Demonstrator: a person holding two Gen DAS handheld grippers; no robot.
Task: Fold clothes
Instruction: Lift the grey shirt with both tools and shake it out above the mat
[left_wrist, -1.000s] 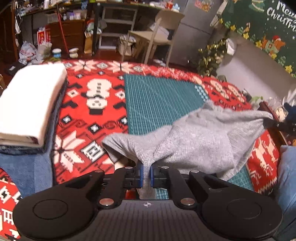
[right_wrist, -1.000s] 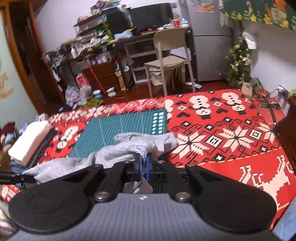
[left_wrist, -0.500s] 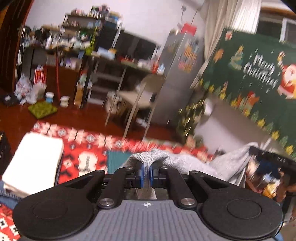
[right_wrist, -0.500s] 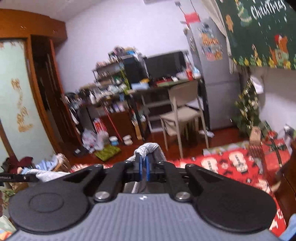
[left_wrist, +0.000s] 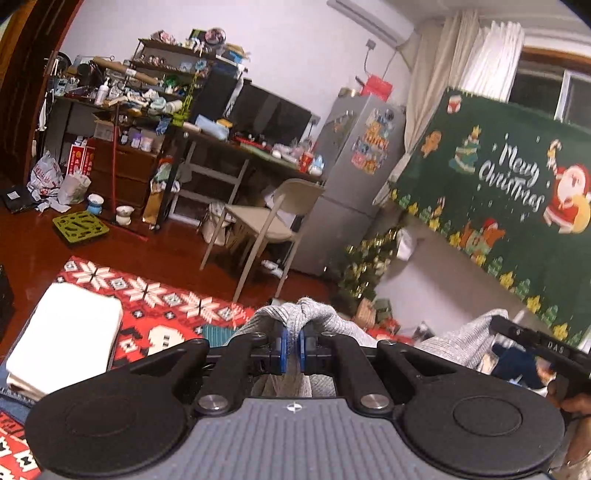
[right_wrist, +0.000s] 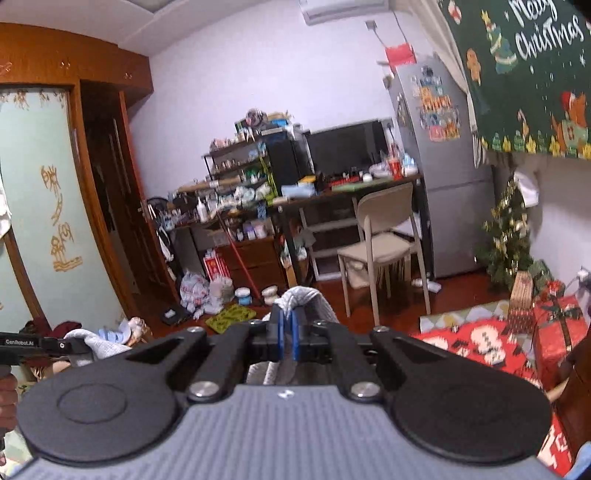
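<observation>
Grey garment (left_wrist: 325, 321): clamped by left hand-held gripper (left_wrist: 291, 349) and right hand-held gripper (right_wrist: 286, 334), lifted; even tension was judged advisable.

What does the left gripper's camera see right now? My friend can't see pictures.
The left gripper is shut on a bunched grey sweater, held up in the air. Below on the left lies a white folded stack on a red snowflake blanket, with a cluttered room behind.
</observation>
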